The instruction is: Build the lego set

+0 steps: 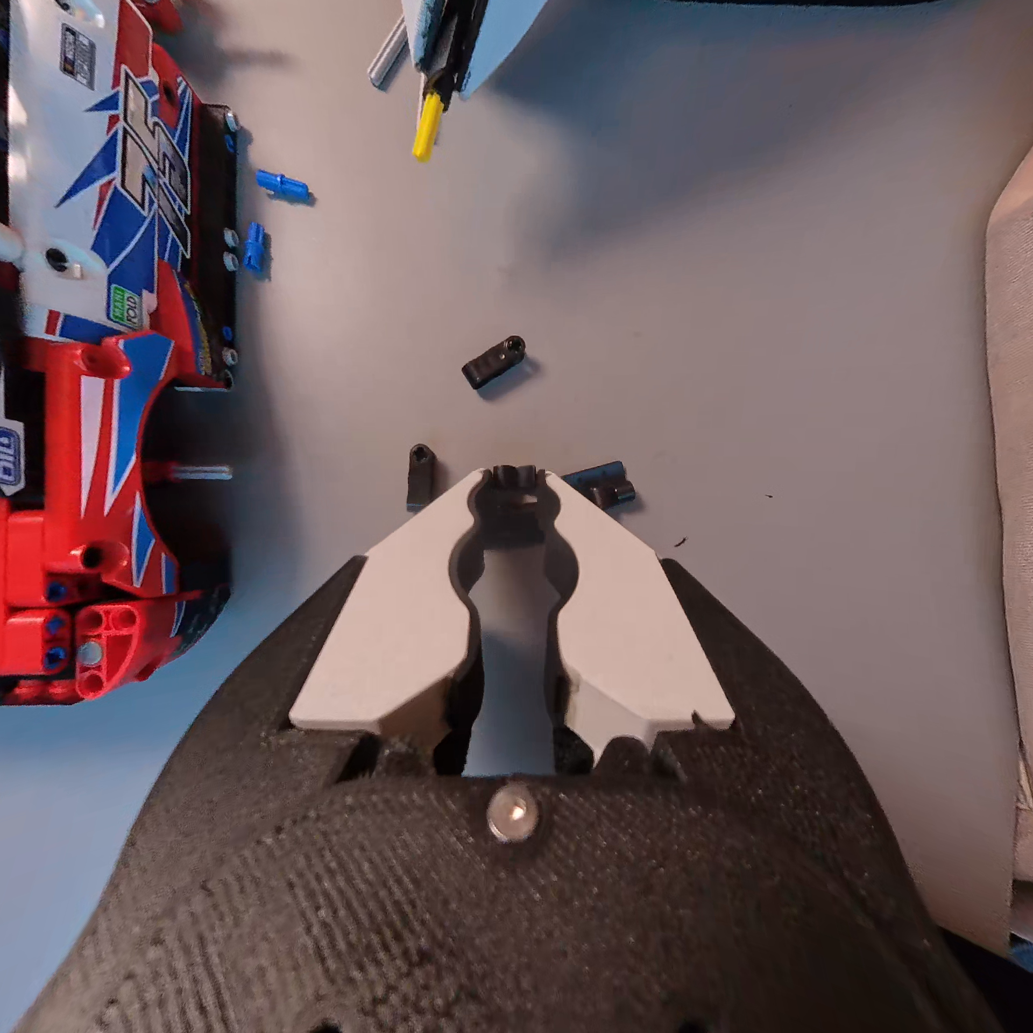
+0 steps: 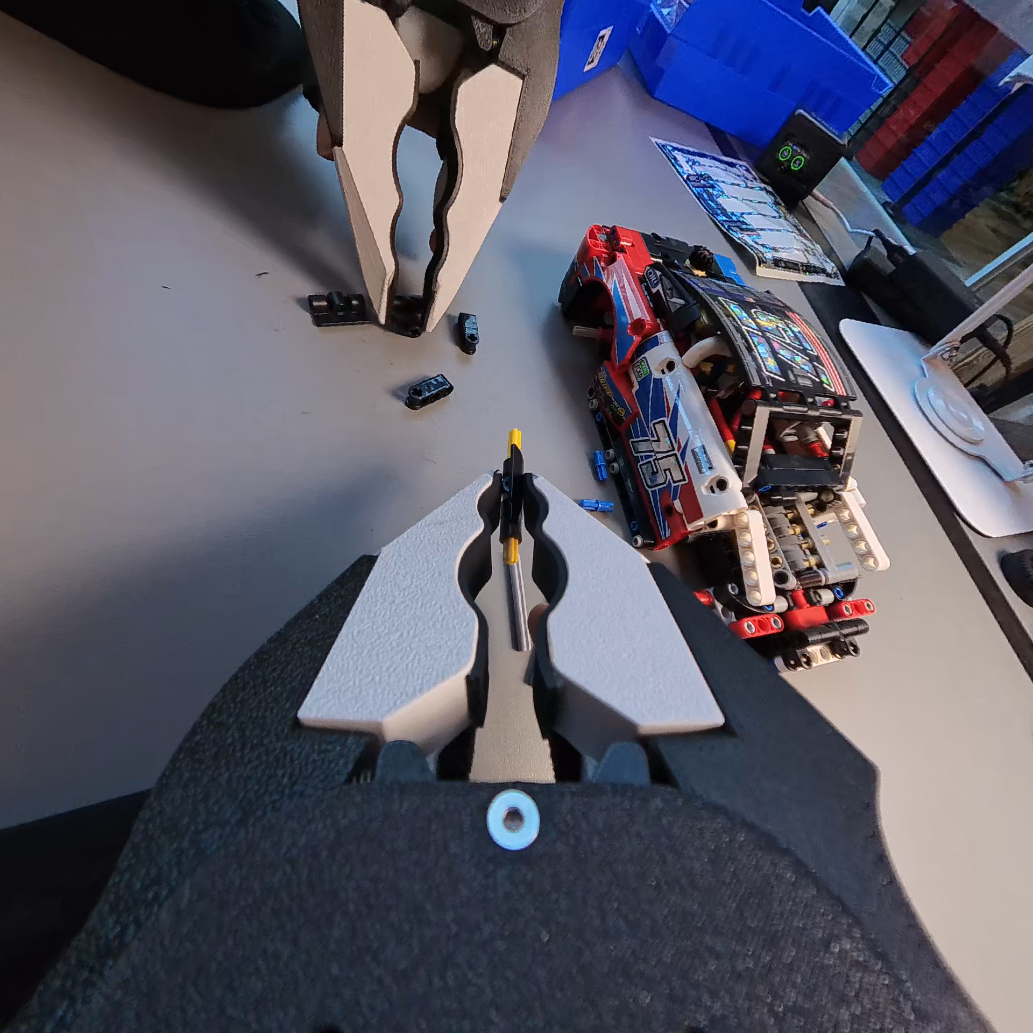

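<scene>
Lego car (image 2: 710, 441) lies on the table (image 2: 167, 447), right of both claws. Left claw (image 2: 403, 321) pinches a black connector (image 1: 511, 486) against the table, for lifting. Right claw (image 2: 511, 486) grips a yellow-tipped axle assembly (image 2: 512, 497) aloft, probably awaiting mating.

Our left gripper (image 1: 513, 475) reaches from the bottom of its frame to centre, its pale fingers (image 1: 603, 587) nearly closed around a small black piece at the tips. Our right gripper (image 2: 513, 481) likewise sits low and central, clamped on a thin piece. In the right wrist view, the left gripper (image 2: 405, 321) points down from the upper left.
</scene>
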`<state>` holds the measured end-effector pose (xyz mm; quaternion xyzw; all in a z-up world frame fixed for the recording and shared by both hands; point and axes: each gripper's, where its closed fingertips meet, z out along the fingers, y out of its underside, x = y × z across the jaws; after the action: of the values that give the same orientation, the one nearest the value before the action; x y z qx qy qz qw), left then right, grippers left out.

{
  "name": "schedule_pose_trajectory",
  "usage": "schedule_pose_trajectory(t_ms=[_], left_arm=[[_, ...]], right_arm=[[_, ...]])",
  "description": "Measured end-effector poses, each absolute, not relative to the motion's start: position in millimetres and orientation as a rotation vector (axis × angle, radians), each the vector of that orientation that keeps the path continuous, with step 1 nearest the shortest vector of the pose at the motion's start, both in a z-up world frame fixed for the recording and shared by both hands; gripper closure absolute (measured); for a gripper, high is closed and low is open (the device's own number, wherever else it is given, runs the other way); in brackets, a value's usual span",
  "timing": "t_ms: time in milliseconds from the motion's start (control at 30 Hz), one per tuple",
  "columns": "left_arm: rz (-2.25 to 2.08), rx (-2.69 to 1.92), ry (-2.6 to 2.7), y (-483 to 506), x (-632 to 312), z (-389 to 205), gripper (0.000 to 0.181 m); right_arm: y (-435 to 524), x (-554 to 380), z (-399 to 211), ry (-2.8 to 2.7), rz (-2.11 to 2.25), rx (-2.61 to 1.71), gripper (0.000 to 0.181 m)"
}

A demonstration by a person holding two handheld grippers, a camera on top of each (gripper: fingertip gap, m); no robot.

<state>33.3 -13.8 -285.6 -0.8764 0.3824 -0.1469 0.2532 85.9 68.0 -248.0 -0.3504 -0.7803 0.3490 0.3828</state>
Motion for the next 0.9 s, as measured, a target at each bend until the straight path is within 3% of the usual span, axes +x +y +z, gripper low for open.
schedule_pose_trajectory(t_ms=[433,900], left_arm=[[-0.428,-2.379,1.031,-24.1,32.7,-280.1,0.167],[-0.413,-2.355,1.133,-21.6,29.1,-277.9,0.176]], right_arm=[[68.2,85.6,-249.1,-1.994,0.885,-0.898,0.176],[67.7,85.7,-250.0,-1.999,0.879,-0.895,0.176]])
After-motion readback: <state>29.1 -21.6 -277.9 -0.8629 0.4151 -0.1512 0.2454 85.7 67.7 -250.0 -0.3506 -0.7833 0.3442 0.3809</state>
